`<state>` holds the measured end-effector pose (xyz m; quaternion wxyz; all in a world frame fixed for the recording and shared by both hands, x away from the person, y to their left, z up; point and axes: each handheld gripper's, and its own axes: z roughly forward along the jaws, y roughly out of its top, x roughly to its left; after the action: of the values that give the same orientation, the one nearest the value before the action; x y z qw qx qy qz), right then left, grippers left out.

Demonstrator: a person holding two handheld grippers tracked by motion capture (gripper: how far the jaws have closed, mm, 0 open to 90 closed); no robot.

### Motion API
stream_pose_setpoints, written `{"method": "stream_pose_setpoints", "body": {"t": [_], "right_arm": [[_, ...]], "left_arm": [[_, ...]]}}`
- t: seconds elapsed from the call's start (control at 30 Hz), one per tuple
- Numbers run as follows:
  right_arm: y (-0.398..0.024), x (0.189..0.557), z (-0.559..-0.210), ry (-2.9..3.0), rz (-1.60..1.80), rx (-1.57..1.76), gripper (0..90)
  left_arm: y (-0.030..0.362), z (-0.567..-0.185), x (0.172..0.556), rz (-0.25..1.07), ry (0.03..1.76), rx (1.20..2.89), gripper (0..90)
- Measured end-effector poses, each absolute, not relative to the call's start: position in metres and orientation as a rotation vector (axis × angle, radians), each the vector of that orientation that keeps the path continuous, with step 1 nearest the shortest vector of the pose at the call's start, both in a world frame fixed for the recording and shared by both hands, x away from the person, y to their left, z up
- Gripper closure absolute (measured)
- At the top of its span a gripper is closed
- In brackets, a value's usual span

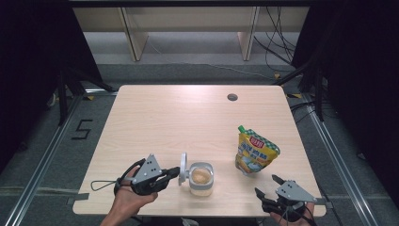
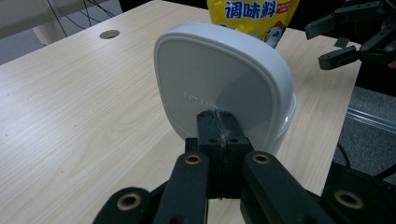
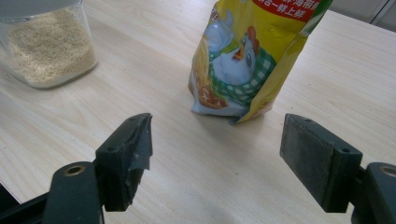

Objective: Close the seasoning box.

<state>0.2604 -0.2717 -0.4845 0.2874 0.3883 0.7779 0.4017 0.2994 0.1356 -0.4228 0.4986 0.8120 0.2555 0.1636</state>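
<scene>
Left gripper point(image 1: 180, 172) has its jaws pressed together on the edge of a white lid point(image 1: 183, 168), pinching it. In the high view the lid stands on edge, flat faces toward the left and right of the worktop point(image 1: 164, 117), its long axis running up-down, just left of the jar point(image 1: 201, 179) and touching or nearly touching the jar's rim; can't tell which.

In the left gripper view the lid point(image 2: 219, 84) is a rounded square of smooth white plastic w/ a raised rim band & faint embossed lettering near the middle; its broad face is toward the camera, slightly tilted back. The gripper point(image 2: 219, 140) clamps its lower edge.

The jar is squarish w/ rounded corners, clear plastic walls, open mouth up, near the front edge of the worktop, center-left. Inside: pale beige fine granules point(image 3: 46, 44), grainy texture, filling most of it.

Pouch point(image 1: 255, 151) stands upright right of the jar, apart from it, leaning a bit; long axis vertical, green spout corner at top left. Glossy yellow film, green check pattern, cartoon chicken point(image 3: 238, 60) on the front, crinkled bottom.

Right gripper point(image 1: 267, 186) rests at the front right corner of the worktop, jaws spread wide, nothing between them. In the right gripper view the gripper point(image 3: 217, 144) points at the pouch base, well short of it. Pads are matte black, one worn at the tip.

Worktop: light wood-grain laminate, round cable hole point(image 1: 232, 97) at far right.
</scene>
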Motion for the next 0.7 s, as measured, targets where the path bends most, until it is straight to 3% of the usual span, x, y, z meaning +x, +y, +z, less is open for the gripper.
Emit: {"method": "stream_pose_setpoints", "body": {"t": [0.5,0.7], "right_arm": [[-0.27,0.26,-0.486,2.101,1.077,1.062,26.5],[-0.27,0.26,-0.486,2.103,1.078,1.06,26.5]], "left_arm": [[0.126,-0.42,0.3,0.399,0.589,1.966,87.4],[0.138,-0.422,0.3,0.376,0.629,1.93,77.3]]}}
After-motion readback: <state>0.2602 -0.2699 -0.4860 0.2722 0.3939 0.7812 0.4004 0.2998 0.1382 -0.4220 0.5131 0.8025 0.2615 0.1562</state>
